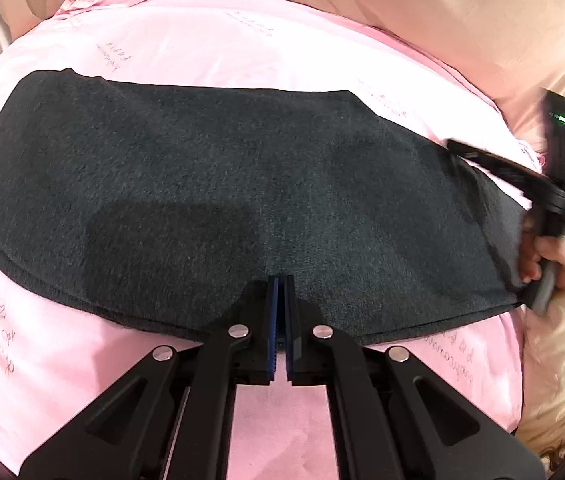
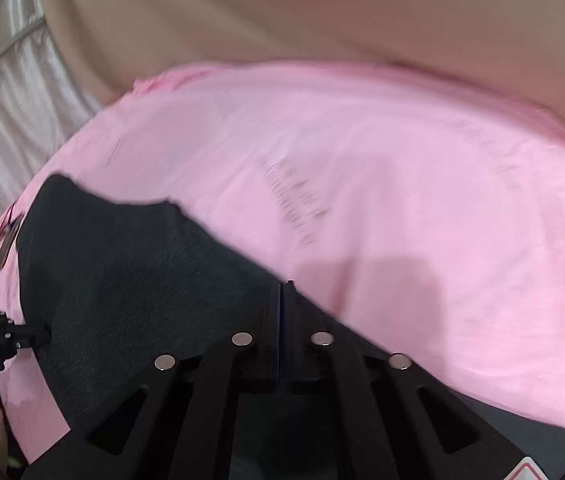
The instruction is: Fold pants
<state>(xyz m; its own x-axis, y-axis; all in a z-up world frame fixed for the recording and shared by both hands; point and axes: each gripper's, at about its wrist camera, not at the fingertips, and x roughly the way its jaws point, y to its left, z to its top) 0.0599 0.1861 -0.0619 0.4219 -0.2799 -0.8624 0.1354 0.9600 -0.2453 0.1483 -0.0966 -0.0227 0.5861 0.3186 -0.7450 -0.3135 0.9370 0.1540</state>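
Note:
Dark grey pants (image 1: 218, 192) lie folded in a long band across a pink sheet (image 1: 186, 44). My left gripper (image 1: 281, 280) is shut, its tips over the near edge of the pants; nothing shows between the pads. My right gripper (image 2: 282, 286) is shut and sits low over the right end of the pants (image 2: 130, 280); the view is blurred. The right gripper (image 1: 522, 184) also shows in the left wrist view at the pants' right end. The left gripper (image 2: 22, 336) shows in the right wrist view at the pants' left edge.
The pink sheet (image 2: 382, 184) covers a bed, with beige fabric (image 1: 442, 12) behind it. A white curtain (image 2: 6, 120) hangs at the far left. A dark flat object (image 2: 6, 248) lies on the sheet near the pants' far corner.

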